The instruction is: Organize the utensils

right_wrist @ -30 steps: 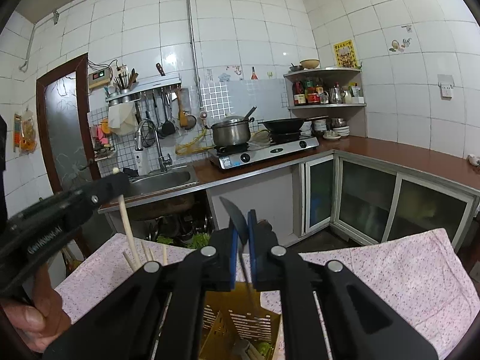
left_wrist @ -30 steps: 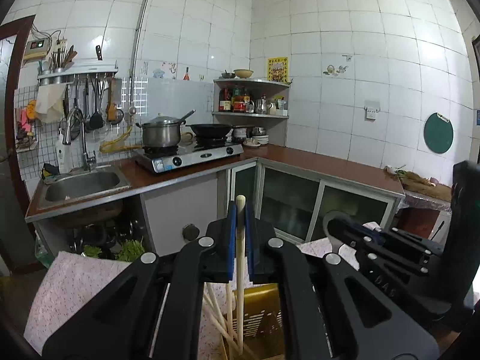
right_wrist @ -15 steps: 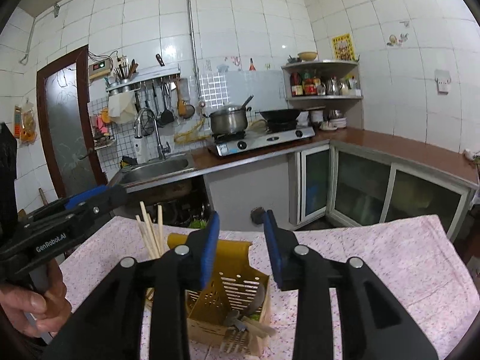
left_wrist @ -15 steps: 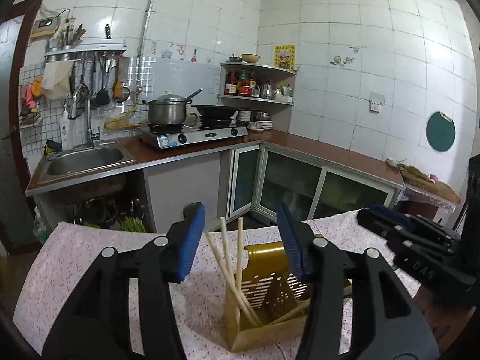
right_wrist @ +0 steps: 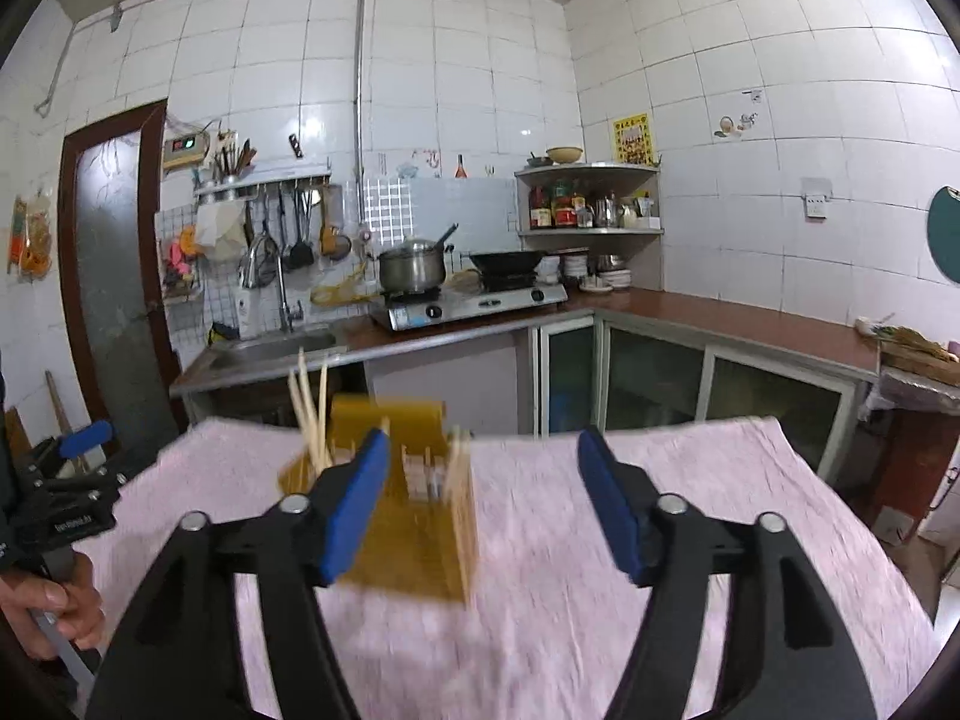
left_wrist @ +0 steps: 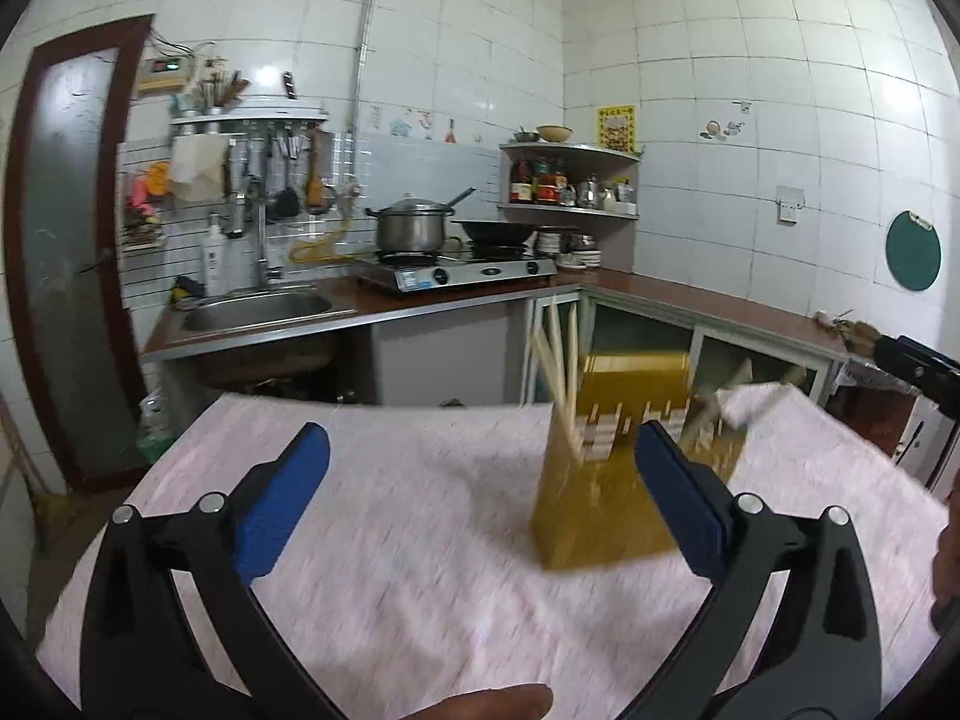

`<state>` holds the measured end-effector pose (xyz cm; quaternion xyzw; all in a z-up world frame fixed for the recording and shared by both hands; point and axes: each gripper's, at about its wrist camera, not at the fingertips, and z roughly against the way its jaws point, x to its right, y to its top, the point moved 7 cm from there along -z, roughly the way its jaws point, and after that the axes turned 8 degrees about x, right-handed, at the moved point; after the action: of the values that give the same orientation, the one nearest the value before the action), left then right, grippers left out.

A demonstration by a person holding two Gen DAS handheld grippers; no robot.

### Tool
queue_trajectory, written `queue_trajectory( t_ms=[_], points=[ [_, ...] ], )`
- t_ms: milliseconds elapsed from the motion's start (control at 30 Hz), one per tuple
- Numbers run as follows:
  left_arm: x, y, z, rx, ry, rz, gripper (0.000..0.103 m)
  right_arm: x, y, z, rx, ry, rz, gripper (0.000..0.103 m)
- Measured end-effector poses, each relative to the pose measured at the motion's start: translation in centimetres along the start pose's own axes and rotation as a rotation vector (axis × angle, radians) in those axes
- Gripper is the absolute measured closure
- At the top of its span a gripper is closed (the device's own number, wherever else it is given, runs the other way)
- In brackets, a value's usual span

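Your left tongs [left_wrist: 480, 498] and right tongs [right_wrist: 480, 498] both gape wide with nothing between the blue pads; their jaws have just been opening, and a second ago each was pinched shut, the left on a chopstick and the right on a thin dark blade-like utensil. Both pieces are gone from your grip now, and you have pulled back, so the yellow utensil caddy [left_wrist: 606, 498] stands clear ahead of you on the pink-clothed surface [left_wrist: 390, 540], which suggests both drops are done and you are free to fetch more. Your left view shows the chopsticks [left_wrist: 561, 360] leaning upright in the caddy's near-left corner, with your right tongs poking in at the far right edge. Your right view shows what the left cannot: the caddy's slotted inner dividers, and your hand [right_wrist: 48, 606] wrapped round the left tool's handle. Motion blur hides whatever lies in the other compartments.
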<state>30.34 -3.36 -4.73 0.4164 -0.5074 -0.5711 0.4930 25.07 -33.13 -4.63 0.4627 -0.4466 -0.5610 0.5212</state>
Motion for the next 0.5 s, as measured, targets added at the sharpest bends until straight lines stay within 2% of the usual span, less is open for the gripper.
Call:
queue_trajectory(
  t_ms=[33, 133, 200, 300, 500],
  points=[
    [-0.3, -1.4, 1.4, 0.010, 0.019, -0.015, 0.005, 0.2, -1.1, 1.0, 0.000, -0.010, 0.001, 0.032],
    [-0.7, -5.0, 4.2, -0.047, 0.054, -0.058, 0.005, 0.4, -4.7, 4.1, -0.022, -0.024, -0.004, 0.031],
    [-1.0, -6.4, 6.9, -0.013, 0.070, -0.059, 0.005, 0.7, -7.0, 6.2, -0.024, -0.026, -0.006, 0.031],
    [-1.8, -7.2, 9.7, 0.043, 0.108, -0.042, 0.005, 1.0, -8.9, 7.7, -0.023, -0.040, -0.012, 0.031],
    [-1.9, -8.1, 11.9, 0.093, 0.145, -0.051, 0.005, 1.1, -11.0, 9.3, 0.024, -0.057, 0.015, 0.029]
  ],
)
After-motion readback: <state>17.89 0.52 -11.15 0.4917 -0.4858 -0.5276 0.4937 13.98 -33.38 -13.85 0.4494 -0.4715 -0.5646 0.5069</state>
